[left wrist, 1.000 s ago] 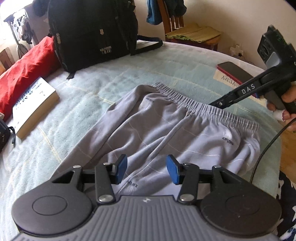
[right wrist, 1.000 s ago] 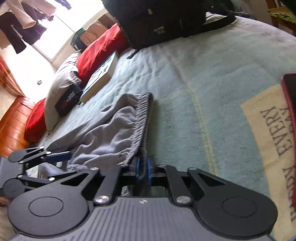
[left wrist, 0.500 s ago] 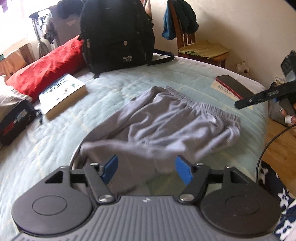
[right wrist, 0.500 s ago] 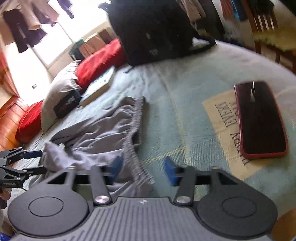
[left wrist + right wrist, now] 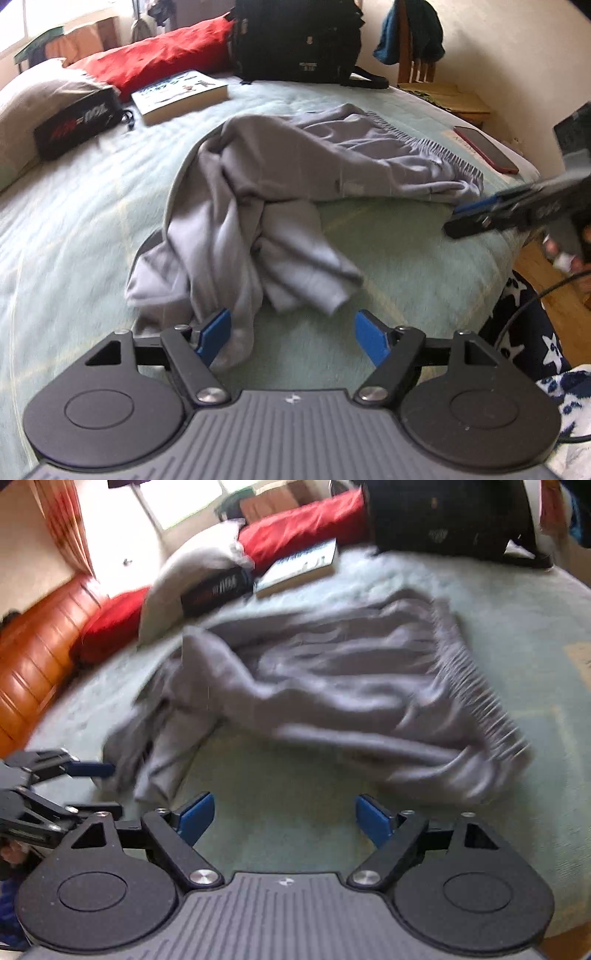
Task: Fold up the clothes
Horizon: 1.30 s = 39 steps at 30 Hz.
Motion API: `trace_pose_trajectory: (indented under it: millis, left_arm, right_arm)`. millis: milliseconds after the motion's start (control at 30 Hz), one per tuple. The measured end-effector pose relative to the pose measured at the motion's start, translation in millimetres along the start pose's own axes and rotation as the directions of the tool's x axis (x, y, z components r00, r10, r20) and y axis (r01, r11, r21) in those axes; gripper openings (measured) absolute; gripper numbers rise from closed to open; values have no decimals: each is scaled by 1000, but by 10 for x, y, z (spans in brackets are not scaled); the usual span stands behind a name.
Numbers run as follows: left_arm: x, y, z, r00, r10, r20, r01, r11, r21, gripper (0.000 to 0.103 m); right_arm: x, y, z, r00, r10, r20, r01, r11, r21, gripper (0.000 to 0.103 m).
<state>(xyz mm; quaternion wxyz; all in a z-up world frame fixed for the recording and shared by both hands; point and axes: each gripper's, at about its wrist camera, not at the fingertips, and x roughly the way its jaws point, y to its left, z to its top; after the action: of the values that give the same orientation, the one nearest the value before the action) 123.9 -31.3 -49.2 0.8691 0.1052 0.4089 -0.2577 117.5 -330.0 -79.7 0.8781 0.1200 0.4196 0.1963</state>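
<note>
The bed (image 5: 424, 258), under a pale green blanket, fills both views. Across its middle lie the grey sweatpants (image 5: 280, 173), rumpled, the elastic waistband (image 5: 428, 147) stretched toward the bed's right edge and the legs bunched in a heap at the near side, one cuff trailing toward the camera.

At the head of the bed sit a black backpack (image 5: 299, 40), a long red pillow (image 5: 162, 59) and a grey pillow (image 5: 33, 96). A paperback book (image 5: 181, 94) lies flat in front of the red pillow, and a dark pouch (image 5: 77, 123) with red lettering rests against the grey one. A red phone (image 5: 485, 147) lies near the bed's right edge, well apart from the waistband.

The left hand-held gripper (image 5: 291, 338) hovers low over the near side of the bed, pointing along the blanket, its blue pads spread wide — the left pad (image 5: 214, 336) is just beside the trailing cuff, though I cannot tell whether it touches.

The right hand-held gripper (image 5: 284, 816) is level over bare blanket just short of the sweatpants, pads likewise wide apart and holding nothing. From the left camera it appears at the right edge, near the waistband's end — blurred, with fingers of the right hand (image 5: 565, 254) wrapped around its grip.
</note>
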Motion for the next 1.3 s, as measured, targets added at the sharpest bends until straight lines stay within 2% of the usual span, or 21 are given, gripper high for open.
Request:
trace_pose_trajectory:
  millis: [100, 267, 367, 433, 533, 633, 767, 833, 1033, 1200, 1300]
  left_arm:
    - [-113, 31, -67, 999, 27, 23, -27, 1000, -3, 75]
    - [-231, 115, -120, 985, 159, 70, -161, 987, 16, 78]
    - [-116, 144, -92, 983, 173, 59, -176, 983, 48, 78]
    - [18, 154, -71, 980, 193, 46, -196, 976, 92, 78]
    - [137, 208, -12, 961, 272, 50, -277, 952, 130, 78]
    - [67, 346, 117, 954, 287, 92, -296, 949, 113, 80]
    - [75, 572, 333, 922, 369, 122, -383, 915, 128, 80]
    - [145, 736, 446, 912, 394, 112, -406, 906, 117, 80]
    - [401, 1206, 698, 903, 426, 60, -430, 900, 76, 80]
    - [557, 1472, 880, 863, 503, 49, -505, 858, 90, 80]
    - [617, 1670, 1040, 847, 531, 40, -532, 844, 62, 80]
  right_arm:
    - [86, 82, -91, 1000, -11, 9, 12, 999, -35, 103]
    - [109, 223, -154, 997, -82, 3, 82, 993, -84, 103]
    - [66, 276, -131, 995, -98, -10, 97, 993, -64, 103]
    - [40, 313, -84, 996, -80, -26, 79, 996, -47, 103]
    - [-35, 398, -29, 998, -51, -24, 50, 998, -44, 103]
    - [-102, 487, 19, 999, -46, 6, 47, 996, -70, 103]
    - [-139, 566, 98, 998, -55, 37, 58, 994, -90, 103]
    - [-124, 570, 136, 998, -53, 44, 56, 995, -81, 103]
    - [-80, 542, 204, 997, -52, 55, 55, 997, -53, 103]
    - [-64, 491, 250, 995, -69, 72, 72, 997, -30, 103]
    - [-42, 451, 263, 995, -73, 72, 74, 997, -7, 103]
